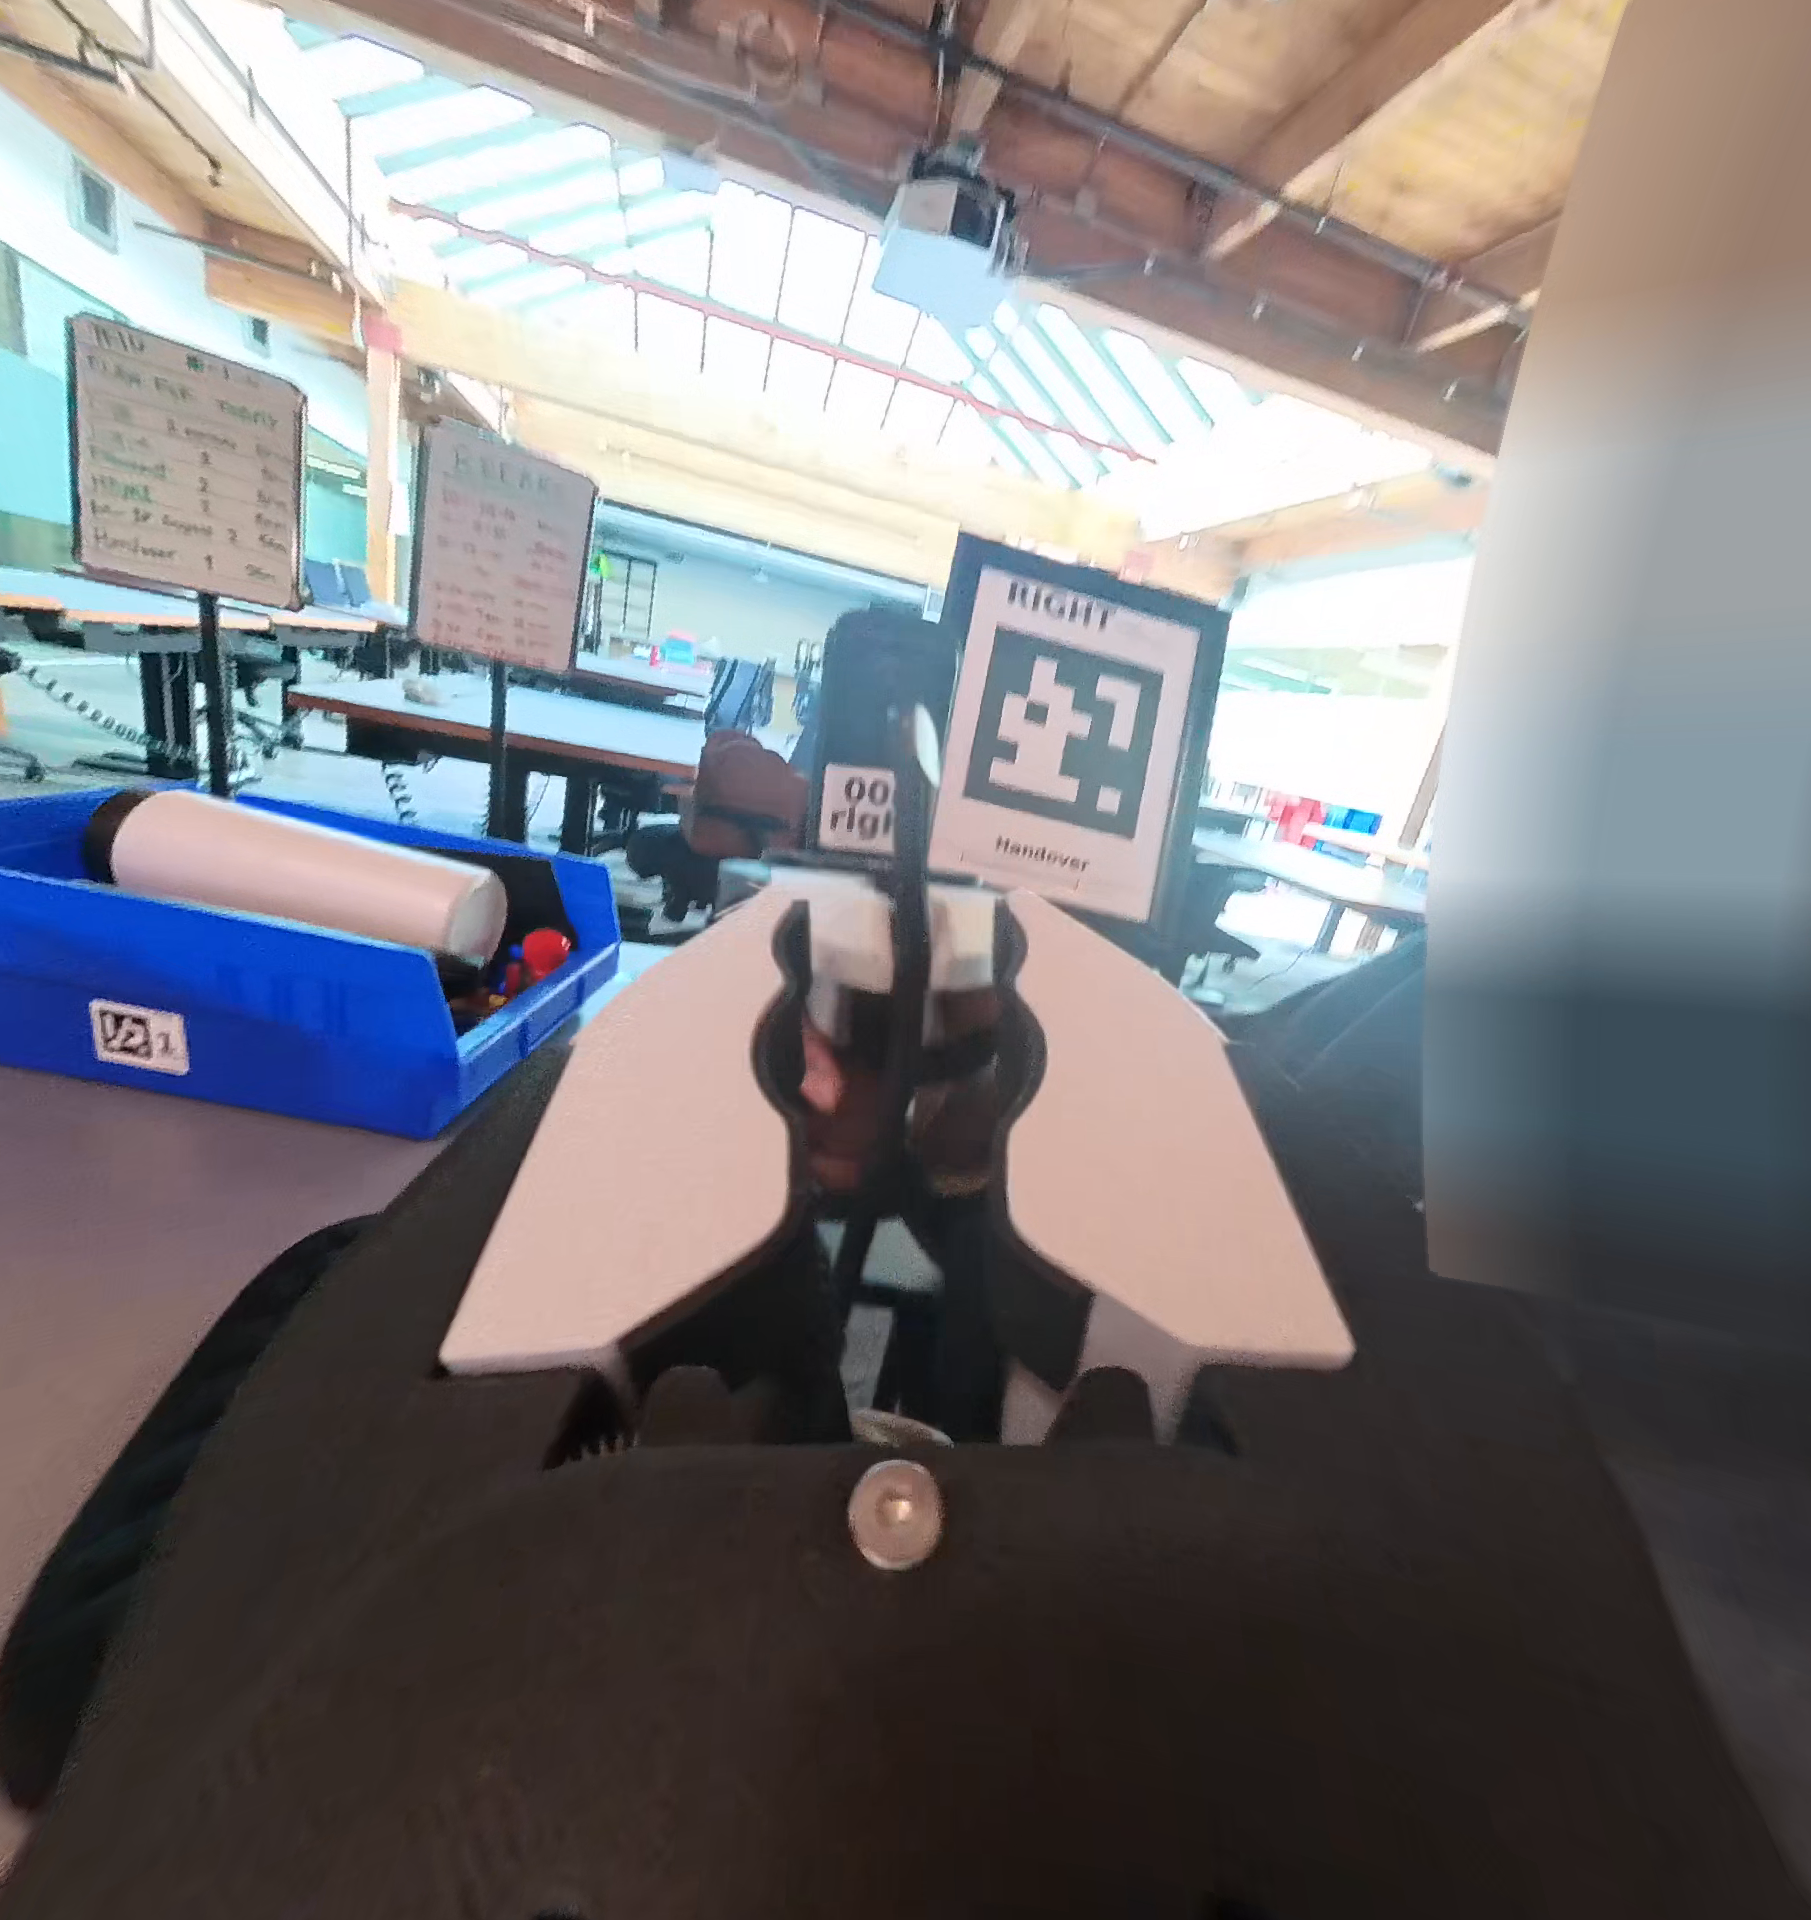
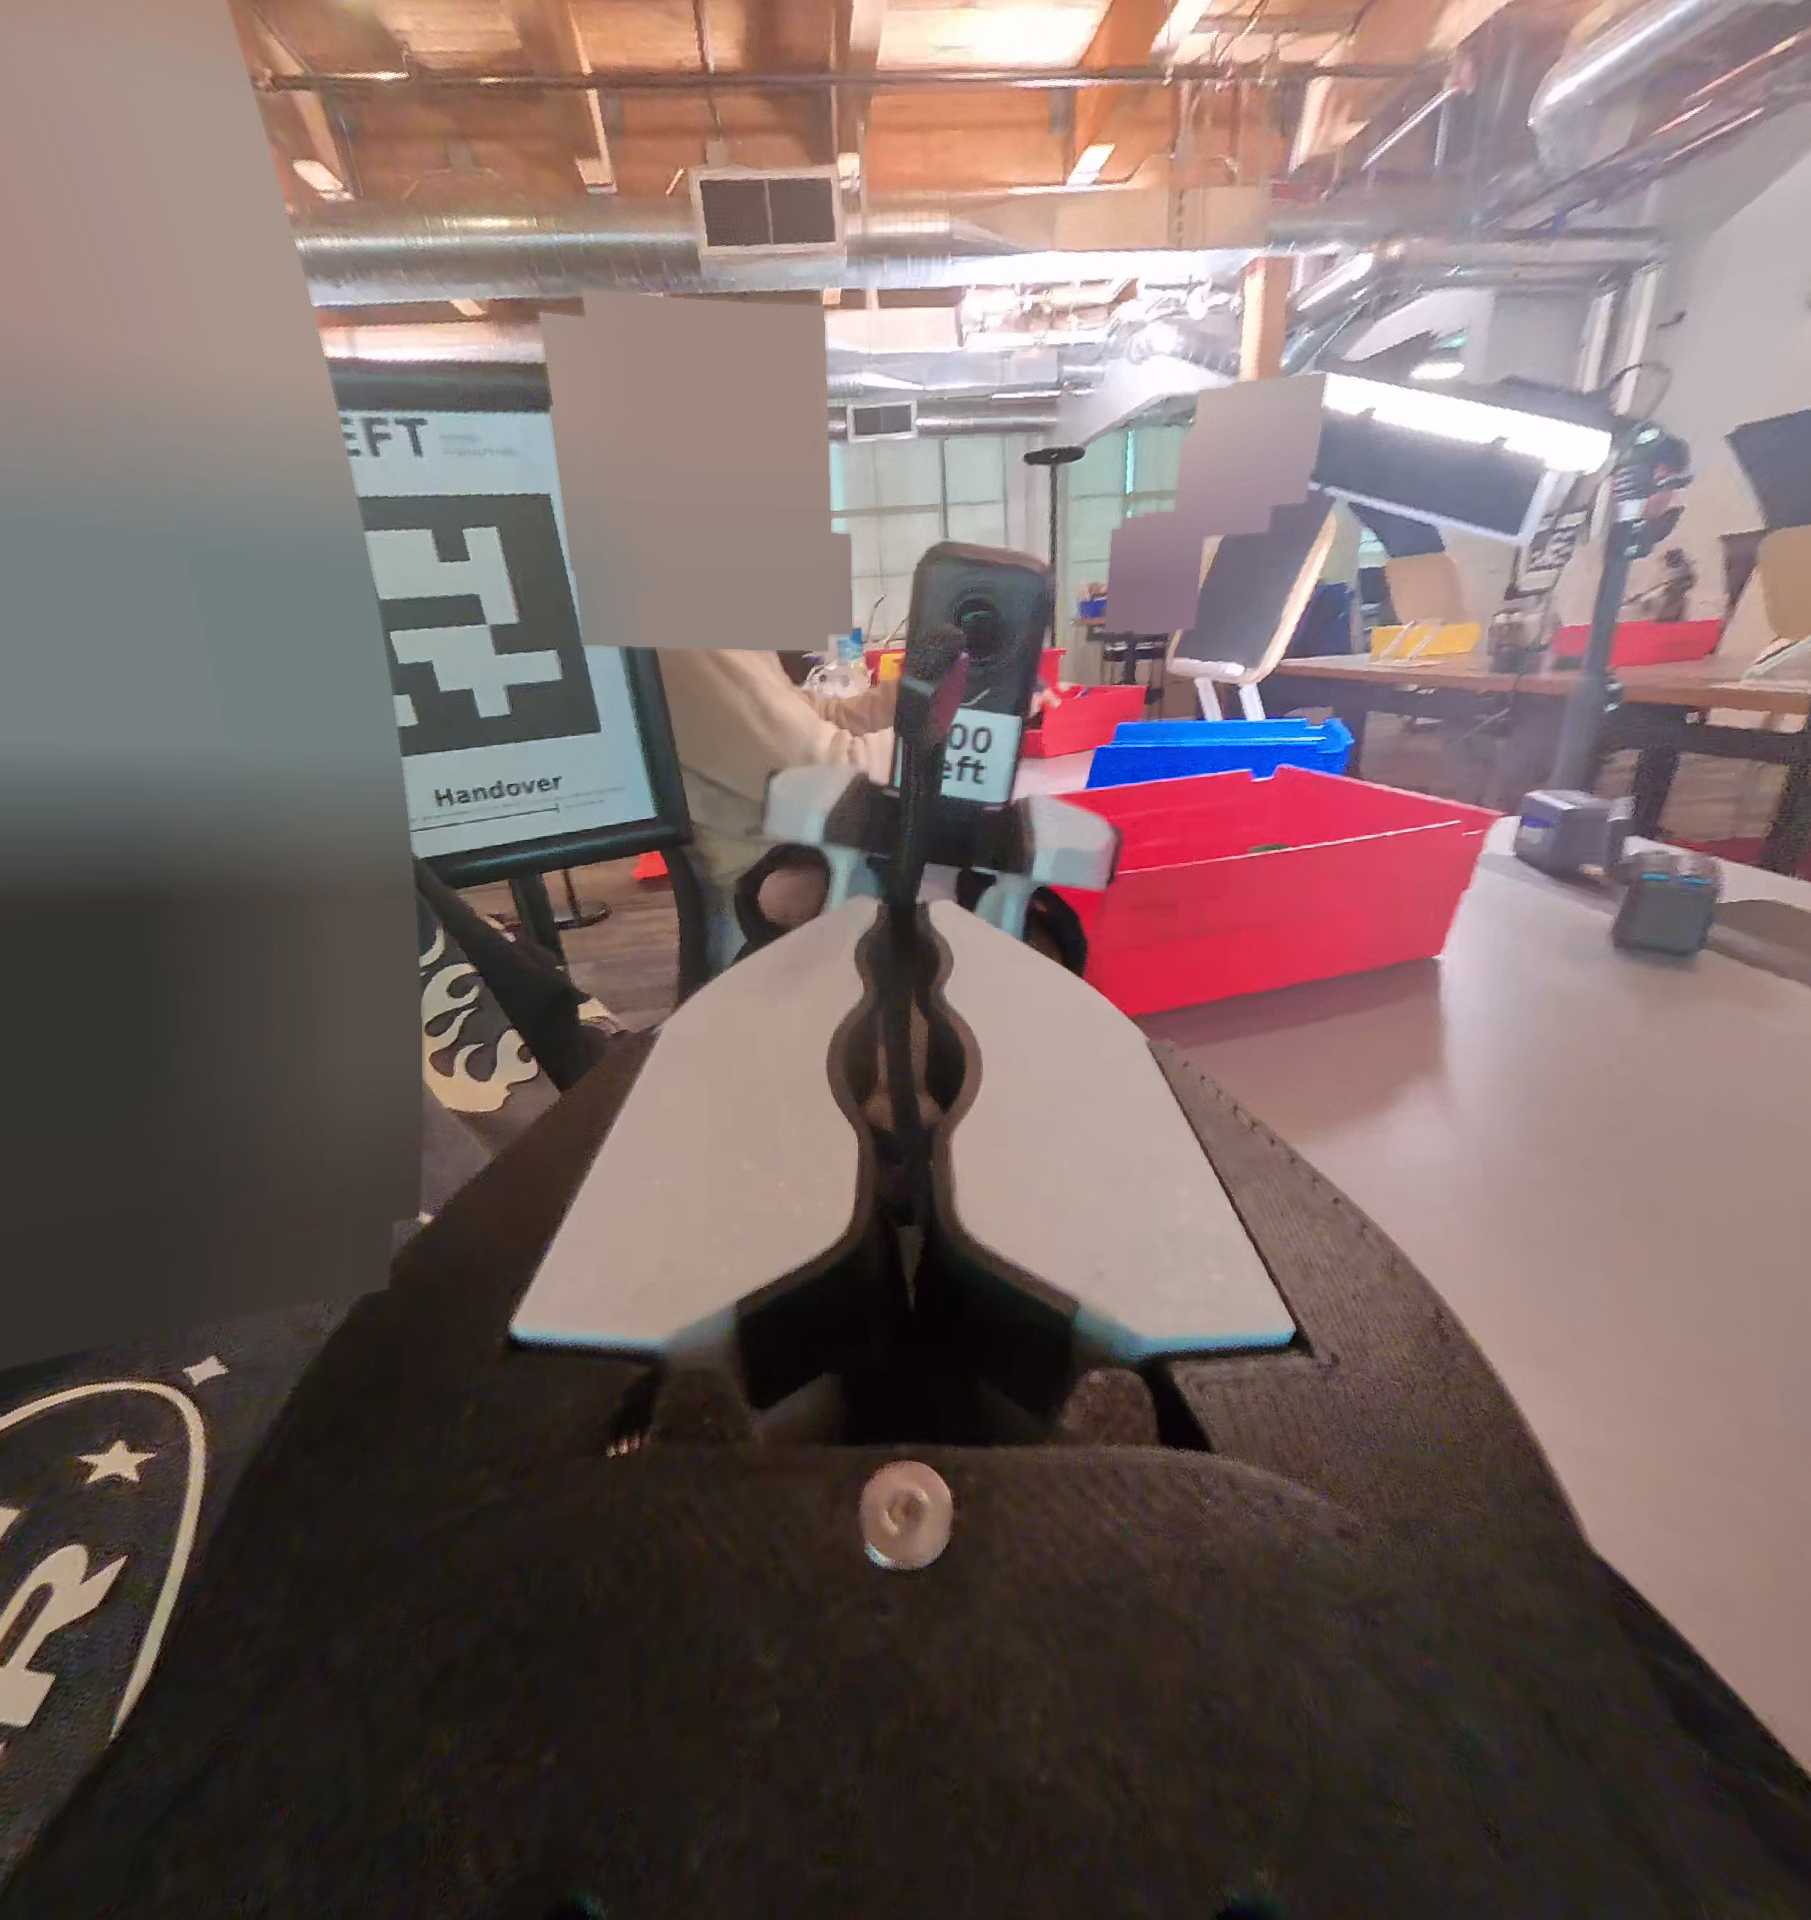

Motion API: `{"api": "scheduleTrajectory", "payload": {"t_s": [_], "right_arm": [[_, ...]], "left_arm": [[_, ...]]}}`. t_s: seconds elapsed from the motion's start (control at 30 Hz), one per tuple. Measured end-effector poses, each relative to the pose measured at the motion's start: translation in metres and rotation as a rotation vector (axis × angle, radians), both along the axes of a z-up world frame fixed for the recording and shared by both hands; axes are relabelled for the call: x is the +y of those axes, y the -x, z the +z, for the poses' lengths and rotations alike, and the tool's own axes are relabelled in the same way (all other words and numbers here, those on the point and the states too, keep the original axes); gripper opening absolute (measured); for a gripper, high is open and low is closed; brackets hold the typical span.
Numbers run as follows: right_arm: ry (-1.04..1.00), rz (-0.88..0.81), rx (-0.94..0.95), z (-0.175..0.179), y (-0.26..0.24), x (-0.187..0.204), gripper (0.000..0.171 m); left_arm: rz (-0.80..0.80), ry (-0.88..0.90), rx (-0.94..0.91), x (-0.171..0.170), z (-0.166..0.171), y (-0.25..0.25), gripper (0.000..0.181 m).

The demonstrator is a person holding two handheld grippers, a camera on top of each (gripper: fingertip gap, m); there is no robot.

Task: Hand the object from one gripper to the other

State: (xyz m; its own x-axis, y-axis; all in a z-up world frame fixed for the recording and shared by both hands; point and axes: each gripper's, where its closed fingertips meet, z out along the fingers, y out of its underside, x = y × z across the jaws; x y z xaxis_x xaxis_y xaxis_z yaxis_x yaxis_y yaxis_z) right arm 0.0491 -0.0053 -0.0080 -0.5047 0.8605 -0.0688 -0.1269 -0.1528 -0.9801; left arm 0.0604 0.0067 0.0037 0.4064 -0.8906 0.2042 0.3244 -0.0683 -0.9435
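A thin black stick with a small brush-like tip [image 2: 916, 790] stands upright between the two grippers, which face each other tip to tip. My right gripper [image 2: 906, 914] is shut on the stick, which runs through its narrow finger gap. In the right wrist view, my left gripper [image 2: 937, 831] shows opposite with its white fingertips spread on either side of the stick. In the left wrist view the stick [image 1: 909, 831] passes between my left gripper's [image 1: 896, 914] parted grey fingers, with a clear gap on both sides.
A blue bin [image 1: 257, 997] with a white bottle [image 1: 298, 873] sits on the grey table to the left. A red bin [image 2: 1275, 914] and small black devices [image 2: 1659, 894] are on the table [image 2: 1503, 1143] to the right. Framed marker signs stand behind each gripper. Both grippers' tips are close together, under 4 cm apart.
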Motion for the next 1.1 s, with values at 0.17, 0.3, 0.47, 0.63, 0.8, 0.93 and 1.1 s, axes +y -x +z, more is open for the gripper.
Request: {"api": "scheduleTrajectory", "payload": {"t_s": [0.17,0.3,0.47,0.63,0.8,0.93,1.1], "right_arm": [[0.019,-0.031,0.029,0.010,-0.006,0.010,0.003],[0.024,-0.024,0.016,0.007,-0.004,0.008,0.003],[0.083,0.004,0.002,0.008,-0.005,0.009,0.012],[0.144,0.093,-0.082,-0.005,0.001,0.007,0.026],[0.091,0.114,-0.129,-0.021,0.010,-0.004,0.019],[0.111,0.122,-0.109,-0.018,0.008,-0.002,0.004],[0.144,0.082,-0.051,-0.003,0.001,0.010,0.004]], "left_arm": [[0.047,0.007,0.215,0.004,-0.024,-0.006,0.027],[0.045,-0.006,0.238,0.006,-0.030,-0.014,0.009],[0.033,-0.005,0.151,0.005,-0.019,-0.008,0.004],[0.026,-0.001,0.003,0.003,-0.001,0.006,0.004],[0.008,0.005,-0.018,0.001,0.001,0.004,0.007],[0.017,0.011,-0.010,0.002,0.000,0.004,0.013],[0.028,0.053,0.150,0.007,-0.023,0.001,0.022]]}}
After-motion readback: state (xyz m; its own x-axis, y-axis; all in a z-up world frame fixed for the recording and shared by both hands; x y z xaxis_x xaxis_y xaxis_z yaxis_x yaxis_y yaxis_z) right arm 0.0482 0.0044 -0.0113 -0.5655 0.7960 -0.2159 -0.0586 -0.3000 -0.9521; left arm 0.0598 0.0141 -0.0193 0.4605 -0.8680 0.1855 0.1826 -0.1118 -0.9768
